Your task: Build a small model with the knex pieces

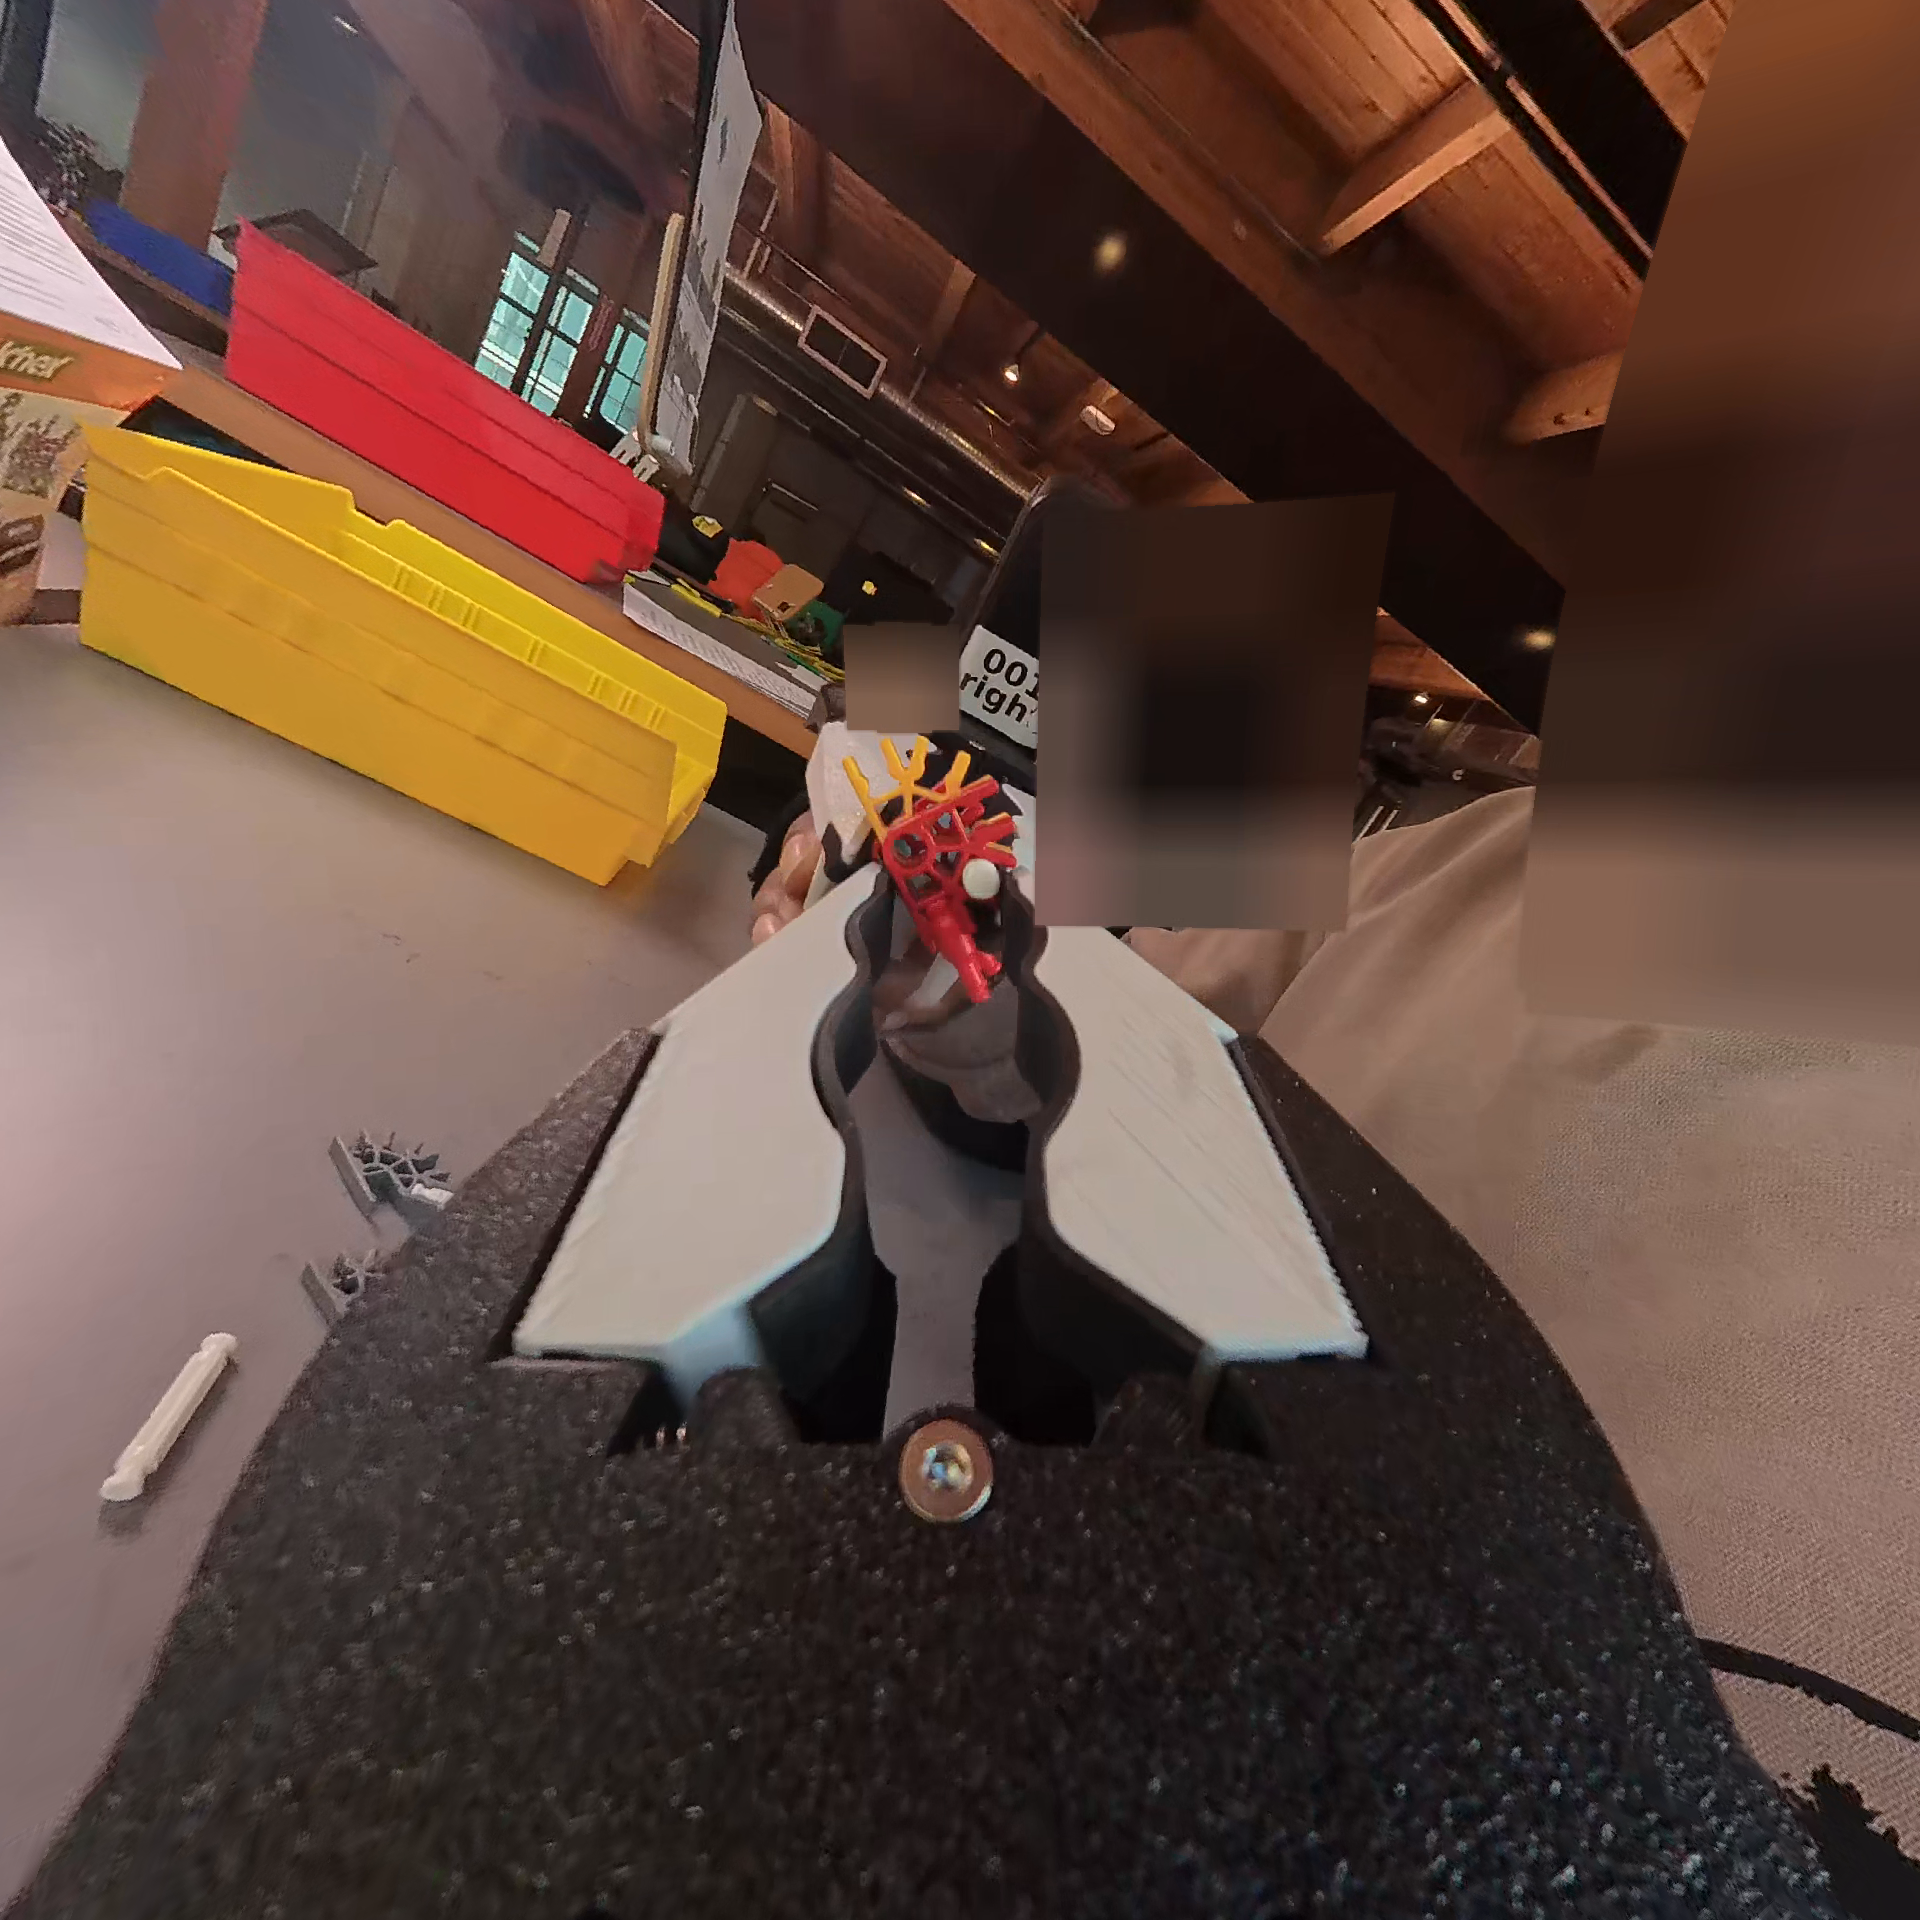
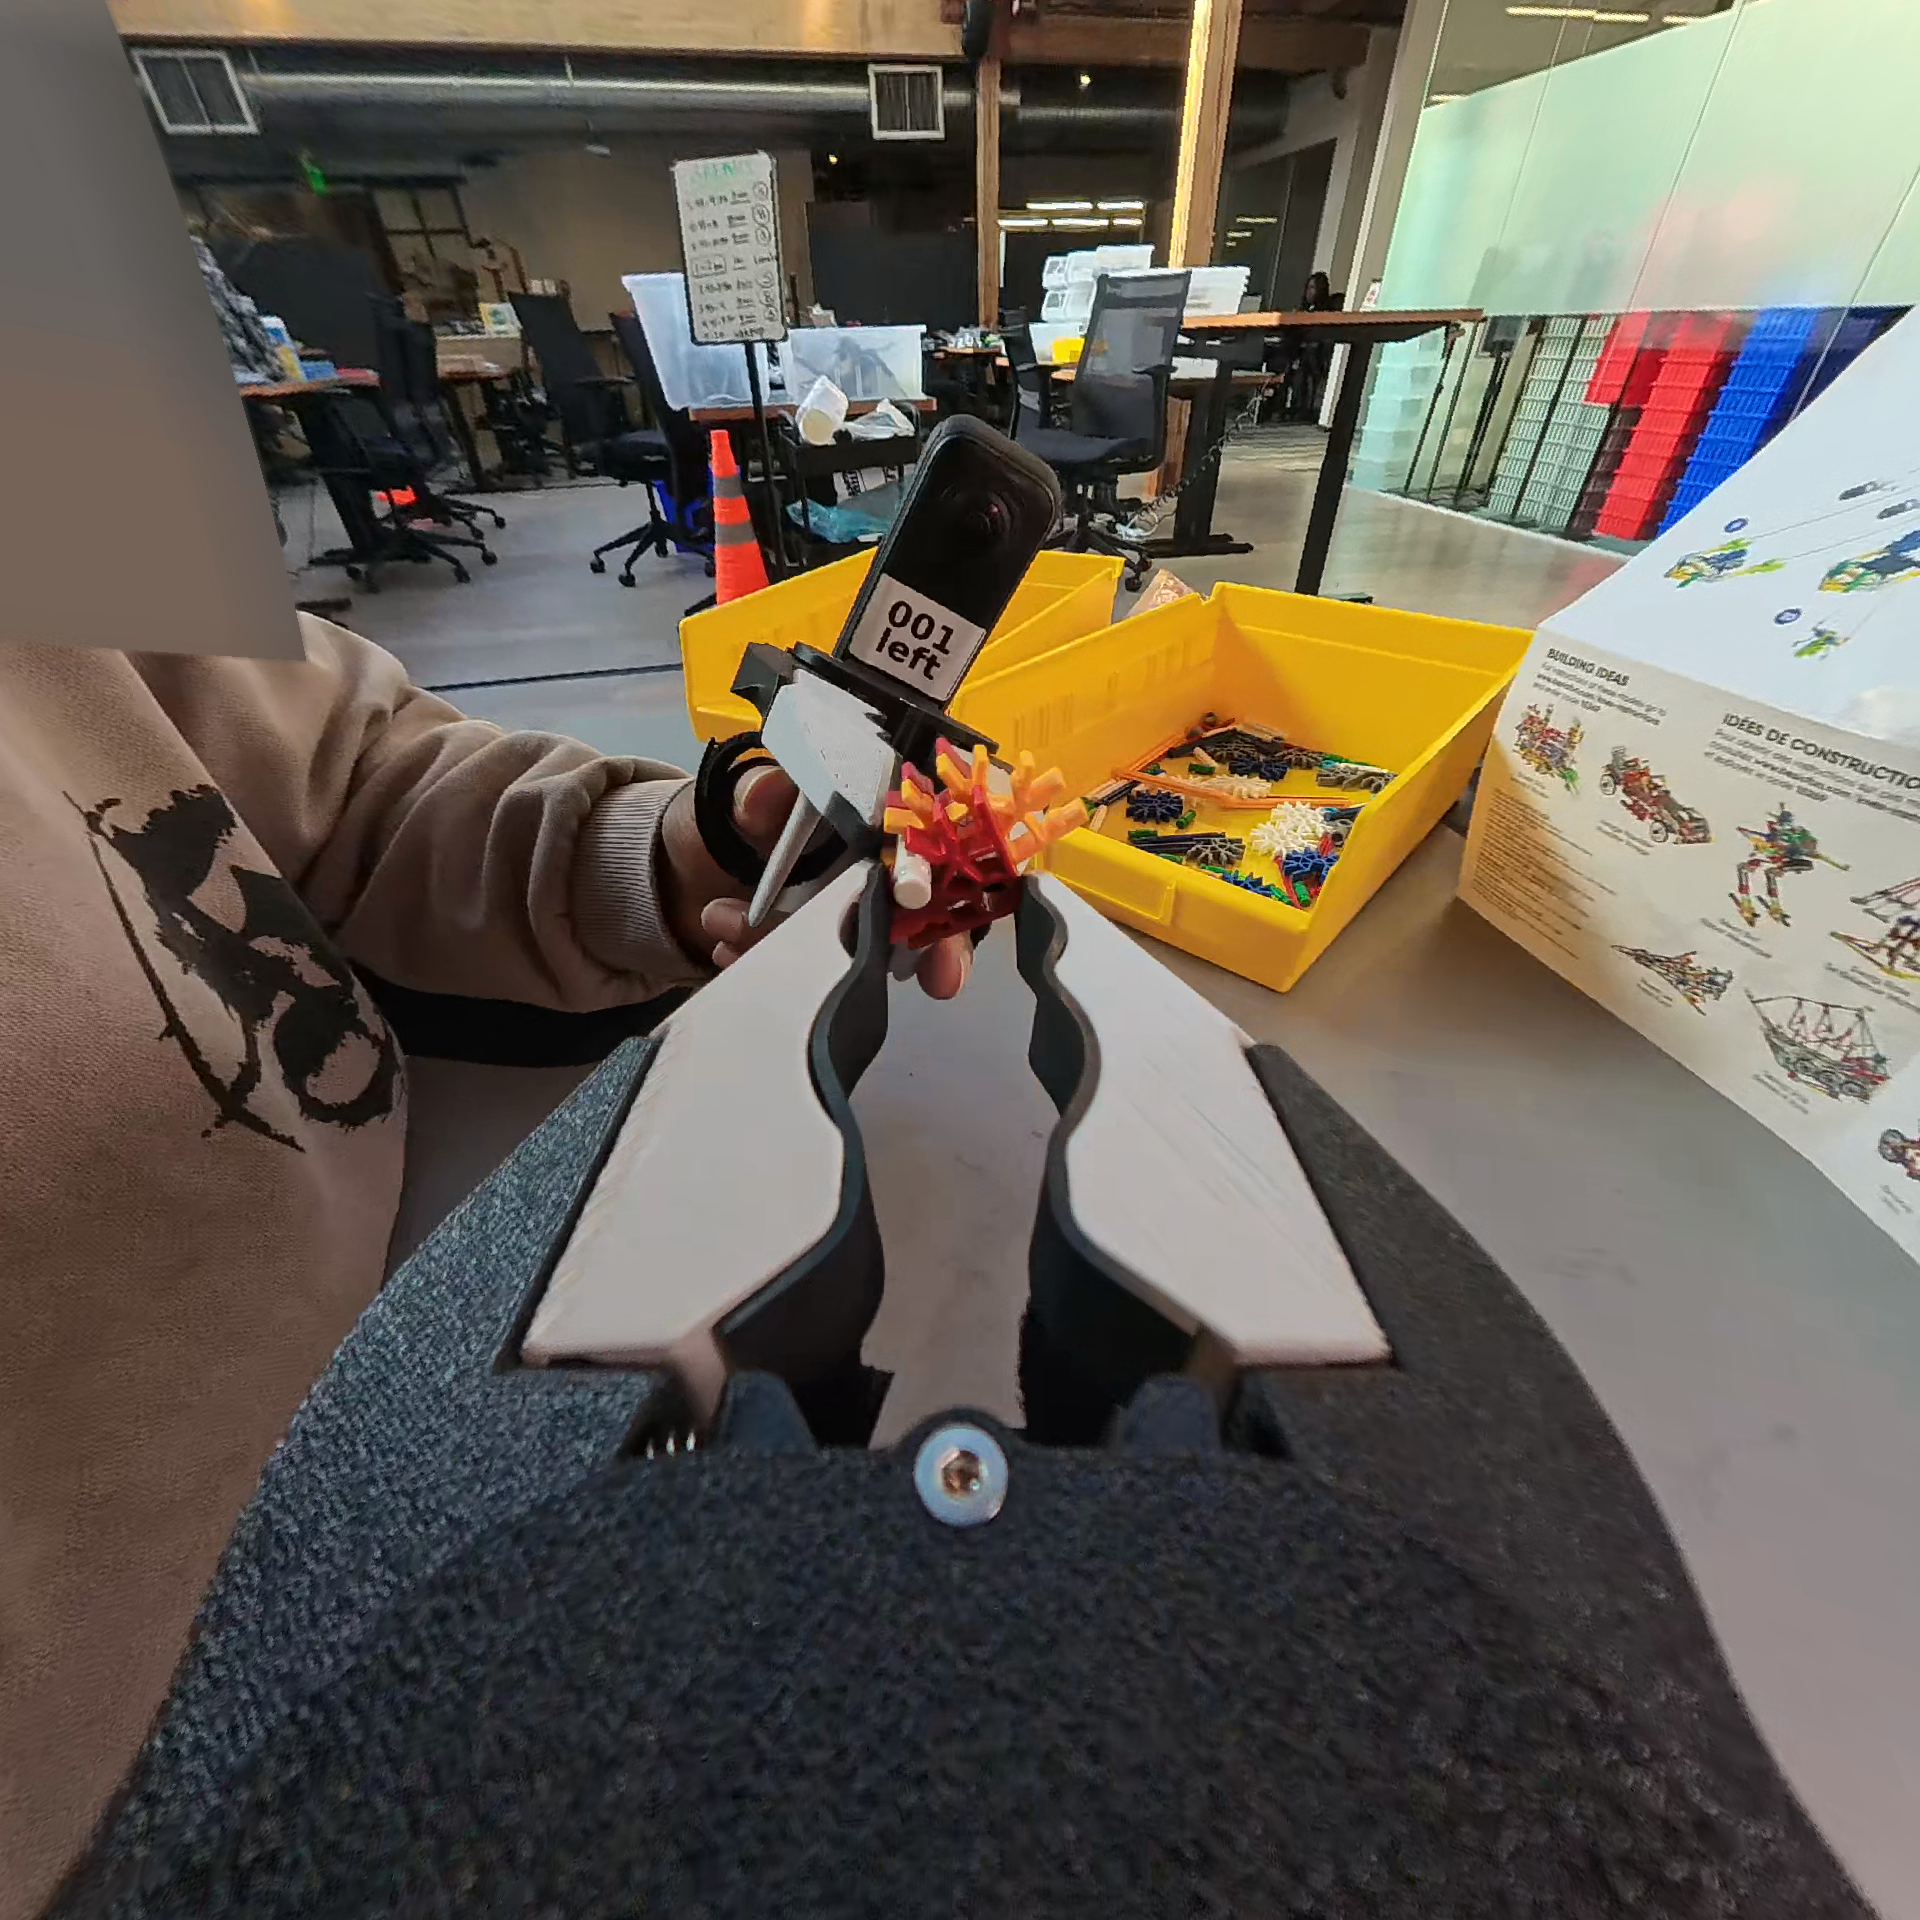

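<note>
Smooth grey table (image 2: 1455, 1143), both grippers' jaws pinching spiky red-orange plastic connector cluster (image 2: 961, 842)

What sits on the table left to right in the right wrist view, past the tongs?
Person's sleeve → left tongs with red and orange connector cluster → yellow bin of loose building pieces → white illustrated box.

grey table (image 1: 260, 935) with yellow bins (image 2: 1236, 727), red bin (image 1: 416, 405), printed box (image 2: 1714, 883), loose white rod (image 1: 166, 1418)
</note>
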A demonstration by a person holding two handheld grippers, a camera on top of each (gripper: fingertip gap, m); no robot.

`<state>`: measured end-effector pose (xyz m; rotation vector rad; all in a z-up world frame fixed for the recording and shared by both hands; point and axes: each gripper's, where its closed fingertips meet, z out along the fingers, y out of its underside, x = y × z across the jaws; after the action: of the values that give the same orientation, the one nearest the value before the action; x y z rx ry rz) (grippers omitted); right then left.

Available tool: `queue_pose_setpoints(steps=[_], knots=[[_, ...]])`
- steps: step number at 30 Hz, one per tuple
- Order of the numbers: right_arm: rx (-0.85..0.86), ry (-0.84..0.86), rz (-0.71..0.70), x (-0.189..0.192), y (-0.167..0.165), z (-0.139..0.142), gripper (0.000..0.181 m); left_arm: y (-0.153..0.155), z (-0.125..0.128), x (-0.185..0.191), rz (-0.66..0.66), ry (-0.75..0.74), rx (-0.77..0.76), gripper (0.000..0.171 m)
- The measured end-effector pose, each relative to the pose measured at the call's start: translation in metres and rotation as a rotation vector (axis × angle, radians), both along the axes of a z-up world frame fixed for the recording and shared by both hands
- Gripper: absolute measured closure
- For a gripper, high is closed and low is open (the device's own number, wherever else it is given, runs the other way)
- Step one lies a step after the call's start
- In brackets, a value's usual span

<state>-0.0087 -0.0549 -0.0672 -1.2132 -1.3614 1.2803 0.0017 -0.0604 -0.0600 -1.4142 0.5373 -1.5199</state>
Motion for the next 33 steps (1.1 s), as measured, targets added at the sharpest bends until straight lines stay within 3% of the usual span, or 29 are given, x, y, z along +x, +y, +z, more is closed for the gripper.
queue_pose_setpoints(steps=[6,10,25,33], knots=[[-0.004,-0.001,0.038,0.001,-0.004,-0.003,0.160,-0.004,-0.003,0.001,-0.046,-0.009,-0.045,0.154],[0.007,0.037,0.023,0.001,-0.002,-0.001,0.161,-0.002,-0.002,0.000,-0.066,-0.090,-0.130,0.156],[0.413,0.002,-0.246,0.000,0.008,0.013,0.162,0.009,0.009,-0.002,-0.032,-0.254,-0.184,0.159],[0.553,-0.096,-0.346,0.000,0.021,0.001,0.163,0.023,-0.005,-0.004,0.045,-0.291,-0.251,0.159]])
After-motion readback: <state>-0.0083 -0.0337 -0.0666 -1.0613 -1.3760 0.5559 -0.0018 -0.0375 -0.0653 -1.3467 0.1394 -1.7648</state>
